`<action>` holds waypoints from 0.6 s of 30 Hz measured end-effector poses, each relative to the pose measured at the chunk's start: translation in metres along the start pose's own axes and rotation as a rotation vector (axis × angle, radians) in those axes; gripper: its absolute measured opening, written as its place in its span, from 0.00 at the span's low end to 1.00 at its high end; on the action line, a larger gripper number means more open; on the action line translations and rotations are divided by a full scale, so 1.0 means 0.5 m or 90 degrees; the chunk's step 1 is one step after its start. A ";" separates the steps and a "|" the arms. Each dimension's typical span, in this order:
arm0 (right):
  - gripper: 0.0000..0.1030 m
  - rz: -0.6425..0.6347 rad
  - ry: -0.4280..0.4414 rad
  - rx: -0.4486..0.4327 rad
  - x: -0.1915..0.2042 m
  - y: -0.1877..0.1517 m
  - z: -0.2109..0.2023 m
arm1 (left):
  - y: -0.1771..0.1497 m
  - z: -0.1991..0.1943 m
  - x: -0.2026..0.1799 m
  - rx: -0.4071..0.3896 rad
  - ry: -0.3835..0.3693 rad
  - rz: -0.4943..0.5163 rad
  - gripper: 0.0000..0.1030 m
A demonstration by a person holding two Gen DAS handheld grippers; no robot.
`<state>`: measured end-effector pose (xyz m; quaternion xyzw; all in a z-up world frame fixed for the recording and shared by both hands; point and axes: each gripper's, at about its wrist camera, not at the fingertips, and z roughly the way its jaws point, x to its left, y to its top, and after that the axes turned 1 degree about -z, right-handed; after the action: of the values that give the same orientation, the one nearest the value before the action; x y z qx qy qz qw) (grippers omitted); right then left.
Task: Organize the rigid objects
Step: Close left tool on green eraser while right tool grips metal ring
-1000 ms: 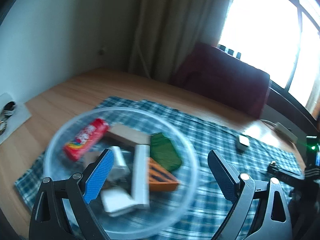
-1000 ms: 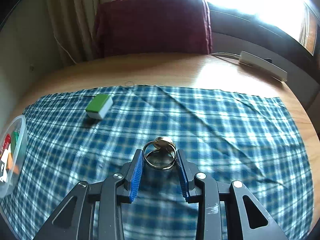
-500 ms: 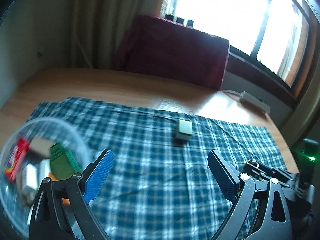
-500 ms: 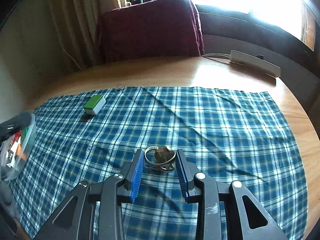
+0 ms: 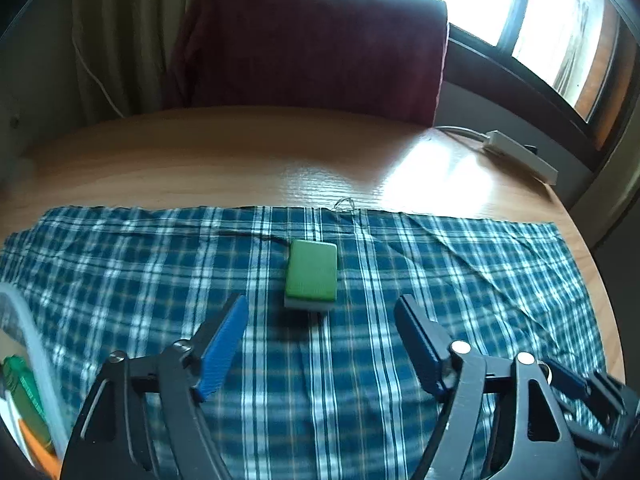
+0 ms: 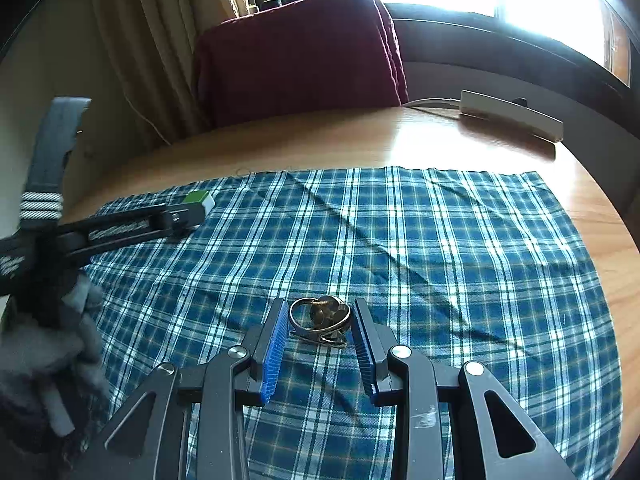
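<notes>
— Tile (image 5: 311, 271) first: where does it sit for you?

— Green top, white base, flat on the cloth (image 5: 460, 280), toward the cloth's far edge. Your left gripper (image 5: 320, 322) points straight at it, fingers spread wide, and the tile lies just beyond the tips, touching neither.

— And from your right side?

— In the right wrist view the tile (image 6: 200, 201) shows far left on the cloth (image 6: 440, 240), partly hidden behind your left gripper (image 6: 176, 220), which a gloved hand (image 6: 52, 340) holds.

— What does your right gripper have?

— Your right gripper (image 6: 321, 320) has a metal ring (image 6: 320, 319) between its blue pads (image 6: 276, 344). The pads stand close on both sides of it. The ring's lower edge is at the cloth; I cannot tell whether it rests there or hangs just clear.

— Where is the container?

— Its clear rim (image 5: 28, 344) shows at the lower left of your left wrist view, at the cloth's near left. A green piece (image 5: 24, 396) and an orange piece (image 5: 36, 448) lie inside. It sits well apart from the tile.

— Anything else?

— A power strip (image 6: 510, 116) lies on the bare table (image 5: 240, 160) at the far right, beyond the cloth.
</notes>
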<state>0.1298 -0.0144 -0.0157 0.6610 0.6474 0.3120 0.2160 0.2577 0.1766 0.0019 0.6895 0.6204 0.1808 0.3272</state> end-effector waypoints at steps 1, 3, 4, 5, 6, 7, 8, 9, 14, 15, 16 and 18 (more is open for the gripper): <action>0.33 0.000 0.000 0.000 0.001 0.002 0.000 | 0.005 0.011 0.000 0.005 0.002 0.002 0.63; 0.33 0.001 -0.001 0.000 0.000 0.000 -0.001 | 0.011 0.026 0.001 0.014 0.002 0.002 0.56; 0.33 0.000 -0.001 0.000 -0.001 0.001 0.001 | 0.014 0.035 0.000 0.018 0.002 0.003 0.53; 0.33 0.001 -0.003 0.001 -0.003 -0.001 0.000 | 0.015 0.041 0.000 0.019 0.003 0.004 0.51; 0.33 0.001 -0.003 0.002 -0.002 0.000 0.006 | 0.017 0.045 -0.002 0.017 0.005 0.006 0.51; 0.33 0.002 -0.003 0.003 -0.003 0.000 0.007 | 0.019 0.048 -0.002 0.015 0.003 0.008 0.49; 0.33 0.001 -0.003 0.002 -0.003 0.001 0.007 | 0.021 0.053 -0.006 0.014 0.002 0.009 0.46; 0.33 0.000 -0.003 0.002 -0.002 0.000 0.007 | 0.023 0.056 -0.006 0.013 0.001 0.009 0.44; 0.33 0.000 -0.003 0.002 -0.004 0.001 0.007 | 0.030 0.067 -0.010 0.003 0.013 0.024 0.32; 0.33 0.001 -0.002 0.002 -0.003 0.001 0.007 | 0.029 0.067 -0.012 0.001 0.013 0.026 0.31; 0.33 0.001 -0.002 0.002 -0.002 0.001 0.006 | 0.027 0.068 -0.013 -0.001 0.013 0.027 0.30; 0.33 0.002 0.000 0.002 -0.002 0.000 0.006 | 0.021 0.063 -0.011 -0.004 0.008 0.025 0.30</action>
<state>0.1319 -0.0151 -0.0182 0.6622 0.6469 0.3112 0.2147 0.2853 0.1637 -0.0127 0.6992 0.6084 0.1936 0.3217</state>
